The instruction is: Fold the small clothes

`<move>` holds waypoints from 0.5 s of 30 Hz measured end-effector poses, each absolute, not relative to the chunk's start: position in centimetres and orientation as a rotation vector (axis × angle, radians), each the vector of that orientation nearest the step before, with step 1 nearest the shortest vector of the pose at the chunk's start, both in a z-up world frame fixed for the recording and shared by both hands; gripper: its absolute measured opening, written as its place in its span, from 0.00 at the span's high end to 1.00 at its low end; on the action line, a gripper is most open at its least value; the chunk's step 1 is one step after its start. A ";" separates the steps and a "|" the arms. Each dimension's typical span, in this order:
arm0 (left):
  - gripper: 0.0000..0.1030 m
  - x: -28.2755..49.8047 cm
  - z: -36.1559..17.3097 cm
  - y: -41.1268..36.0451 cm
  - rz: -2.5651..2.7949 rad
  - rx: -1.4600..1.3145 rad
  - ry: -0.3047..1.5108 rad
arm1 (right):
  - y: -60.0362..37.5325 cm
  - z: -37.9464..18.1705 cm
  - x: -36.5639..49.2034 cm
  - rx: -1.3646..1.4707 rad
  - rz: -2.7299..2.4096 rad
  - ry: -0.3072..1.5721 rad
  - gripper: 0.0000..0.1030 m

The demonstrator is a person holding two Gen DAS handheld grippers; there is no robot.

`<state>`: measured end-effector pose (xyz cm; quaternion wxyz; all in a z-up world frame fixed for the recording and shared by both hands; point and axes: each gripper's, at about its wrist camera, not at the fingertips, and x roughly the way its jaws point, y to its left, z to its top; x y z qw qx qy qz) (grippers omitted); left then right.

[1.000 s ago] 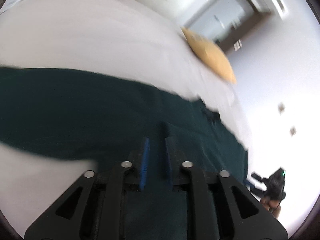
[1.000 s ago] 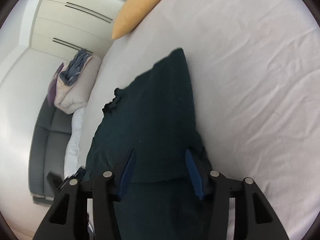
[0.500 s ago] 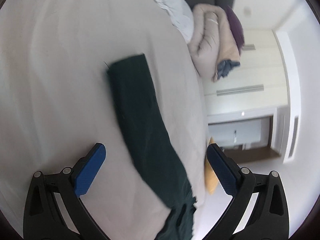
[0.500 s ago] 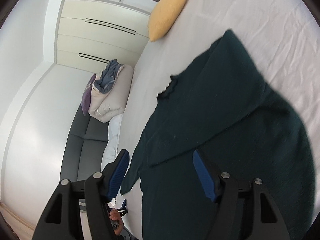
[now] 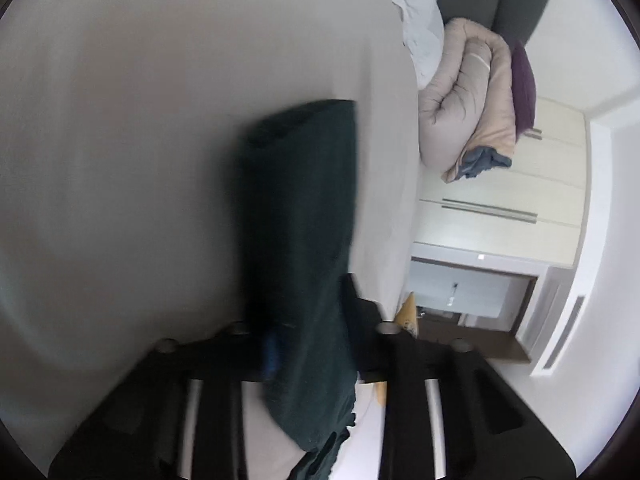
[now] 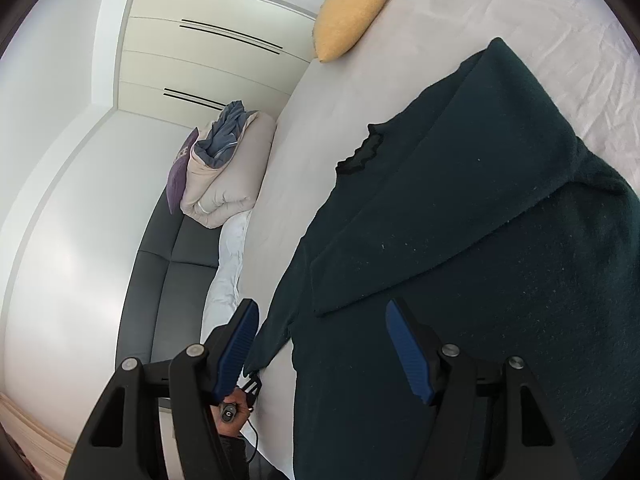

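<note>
My left hand-held gripper (image 5: 308, 344) sat low over the bed (image 5: 120, 160), its view blurred. A dark green sleeve (image 5: 300, 220) ran from the sheet straight down between its fingers; the cloth covered the gap and hid most of the blue pads, so I could not tell whether the jaws were clamped on it or only lying around it. The sleeve's frilled cuff hung below the gripper body in that view.

My right hand-held gripper (image 6: 324, 344) was spread wide, blue pads (image 6: 408, 348) well apart, gripping nothing. It hovered above the dark green sweater (image 6: 500, 260), which lay on the white bed sheet (image 6: 480, 8) and filled the right half of the right wrist view. One part of the sweater lay folded across the body, its straight edge running diagonally. A small ruffled trim (image 6: 360, 152) showed at the sweater's far edge. A narrow strip of the garment trailed down towards the bed's edge, passing near the left pad.

Beyond the sweater, an orange cushion (image 6: 352, 12) rested on the bed. Beside the bed stood a grey sofa (image 6: 160, 272) carrying a rolled beige duvet (image 6: 224, 176), a purple pillow (image 6: 180, 176) and a blue-grey cloth (image 6: 228, 128). Cream wardrobe doors (image 6: 200, 60) lined the wall behind.
</note>
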<state>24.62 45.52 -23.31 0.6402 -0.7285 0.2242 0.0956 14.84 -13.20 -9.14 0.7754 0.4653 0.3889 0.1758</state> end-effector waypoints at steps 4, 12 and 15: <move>0.91 25.4 -23.1 45.5 0.238 -1.593 0.499 | -13.7 -9.7 14.5 1.021 0.361 0.835 0.32; 0.93 28.4 -14.3 40.5 0.251 -1.227 0.550 | -15.2 -10.2 13.5 1.050 0.350 0.796 0.32; 0.93 32.7 -9.2 33.6 0.150 -0.958 0.607 | -16.4 -10.5 13.1 1.065 0.335 0.779 0.32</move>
